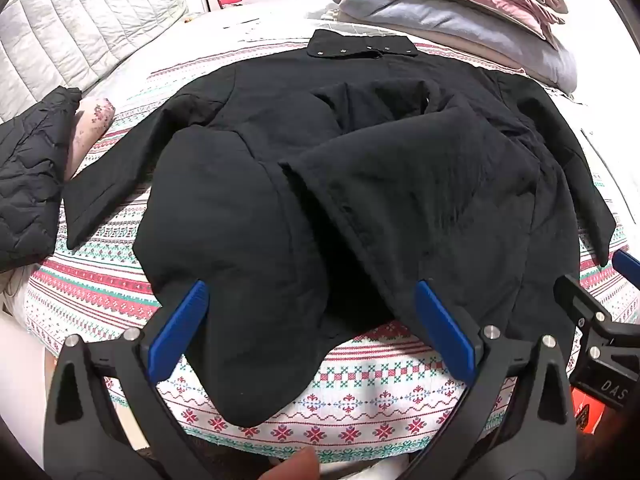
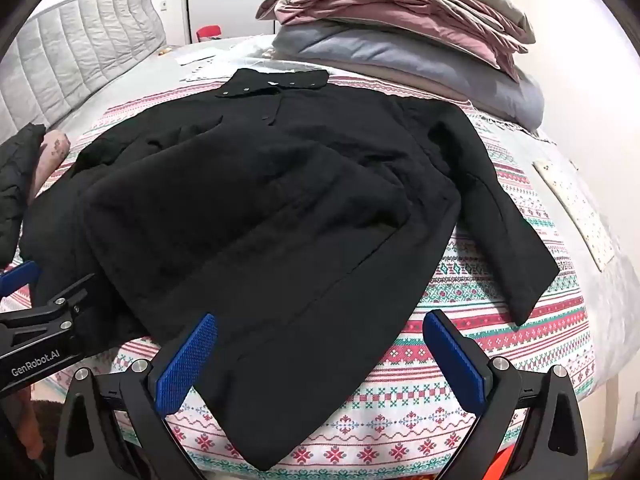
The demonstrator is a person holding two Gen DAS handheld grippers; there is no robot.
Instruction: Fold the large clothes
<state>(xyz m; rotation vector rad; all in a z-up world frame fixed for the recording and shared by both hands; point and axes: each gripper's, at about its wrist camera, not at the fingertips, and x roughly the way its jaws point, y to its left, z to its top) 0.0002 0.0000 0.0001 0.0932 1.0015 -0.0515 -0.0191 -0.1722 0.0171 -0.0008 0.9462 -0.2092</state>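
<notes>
A large black coat (image 1: 320,184) lies spread on a patterned bedspread (image 1: 360,396), collar with snaps at the far end, sleeves out to both sides, hem nearest me. My left gripper (image 1: 312,332) hovers over the hem's left part, jaws wide open, nothing between the blue pads. In the right wrist view the same coat (image 2: 280,208) fills the middle, its front panels lapped over each other. My right gripper (image 2: 320,364) stands open above the hem's right corner, holding nothing. Each gripper shows at the edge of the other's view.
A stack of folded blankets and quilts (image 2: 400,28) sits at the far right of the bed. A second black quilted garment (image 1: 28,176) lies at the left edge beside a pinkish floral cloth (image 1: 92,120). A padded grey headboard (image 1: 80,28) stands at the far left.
</notes>
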